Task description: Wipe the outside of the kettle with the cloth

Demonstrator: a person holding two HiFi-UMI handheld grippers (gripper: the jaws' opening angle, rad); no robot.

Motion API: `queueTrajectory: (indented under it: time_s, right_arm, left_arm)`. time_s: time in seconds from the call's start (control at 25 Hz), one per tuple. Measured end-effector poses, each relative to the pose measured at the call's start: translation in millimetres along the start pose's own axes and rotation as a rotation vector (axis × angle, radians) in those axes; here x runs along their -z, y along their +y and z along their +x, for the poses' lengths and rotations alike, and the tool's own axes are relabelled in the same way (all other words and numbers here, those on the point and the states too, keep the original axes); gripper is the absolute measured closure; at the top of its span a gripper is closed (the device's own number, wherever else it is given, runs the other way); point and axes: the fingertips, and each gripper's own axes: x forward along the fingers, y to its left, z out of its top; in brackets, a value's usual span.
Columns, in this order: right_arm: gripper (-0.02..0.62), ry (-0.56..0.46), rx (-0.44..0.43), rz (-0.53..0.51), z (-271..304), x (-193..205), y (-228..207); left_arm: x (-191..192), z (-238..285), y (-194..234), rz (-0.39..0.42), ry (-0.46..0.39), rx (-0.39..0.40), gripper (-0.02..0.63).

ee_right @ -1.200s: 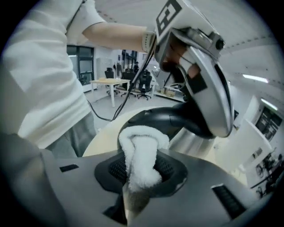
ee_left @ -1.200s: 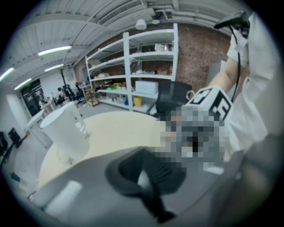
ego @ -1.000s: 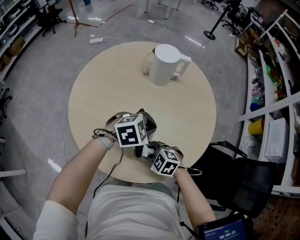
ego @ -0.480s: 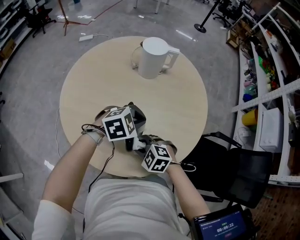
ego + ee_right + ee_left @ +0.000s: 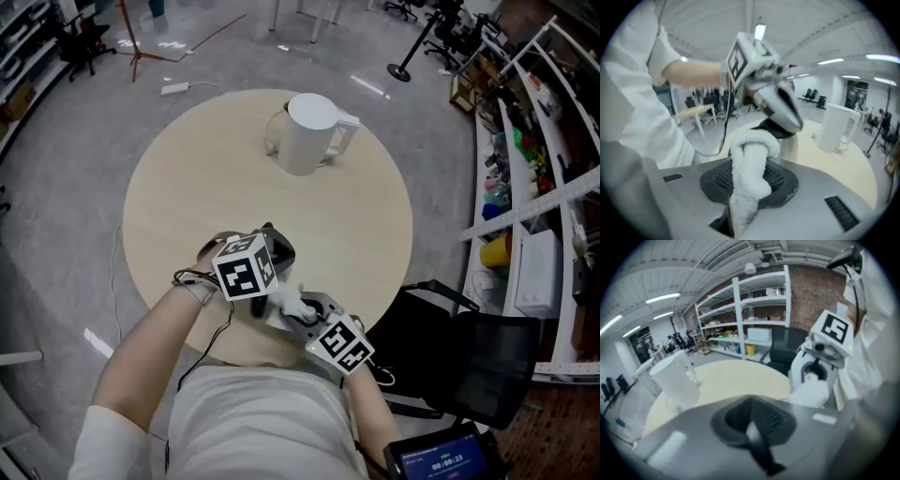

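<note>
The white kettle (image 5: 309, 134) stands upright at the far side of the round table (image 5: 187, 197), also seen in the left gripper view (image 5: 675, 378) and the right gripper view (image 5: 836, 126). Both grippers hover over the table's near edge, far from the kettle. My right gripper (image 5: 305, 314) is shut on a white fluffy cloth (image 5: 750, 173), which rises from its jaws and curls over at the top. My left gripper (image 5: 267, 305) points at that cloth; its jaws look closed with a white sliver of cloth (image 5: 752, 429) between them. The cloth (image 5: 288, 300) bridges the two grippers.
A black chair (image 5: 469, 347) stands right of the table. White shelving (image 5: 534, 216) with assorted items lines the right wall. A thin cable (image 5: 211, 328) hangs from the left gripper. The kettle's base and cord (image 5: 274, 139) lie on the table beside it.
The right gripper has drawn back toward my body and to the right, pulling the cloth out between the two grippers. The left gripper has stayed almost still.
</note>
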Motion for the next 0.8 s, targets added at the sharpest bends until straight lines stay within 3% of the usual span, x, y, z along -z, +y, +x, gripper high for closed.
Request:
queueTrajectory:
  time_s: [0.12, 0.2, 0.32, 0.4, 0.52, 0.64, 0.8]
  right_arm:
    - [0.497, -0.376, 0.031, 0.375, -53, -29, -21]
    - [0.497, -0.610, 0.039, 0.583, -83, -42, -35]
    - [0.497, -0.796, 0.026, 0.703, -110, -48, -37]
    - [0.497, -0.857, 0.013, 0.753, -118, -47, -37]
    - [0.496, -0.906, -0.004, 0.839, -115, -43, -39]
    - [0.497, -0.913, -0.022, 0.887, -107, -44, -38]
    - [0.497, -0.935, -0.042, 0.891, -102, -55, -35]
  left_arm:
    - [-6, -28, 15, -0.196, -0.139, -0.104, 0.606]
    - [-7, -74, 24, -0.425, -0.355, -0.214, 0.606]
    - [8, -142, 3, -0.734, -0.735, -0.267, 0.606]
    - [24, -167, -21, -0.857, -0.895, -0.246, 0.606]
    - [44, -170, -49, -0.955, -0.938, -0.159, 0.606]
    - [51, -163, -68, -0.945, -0.895, -0.137, 0.606]
    - [60, -172, -77, -0.976, -0.920, -0.128, 0.606]
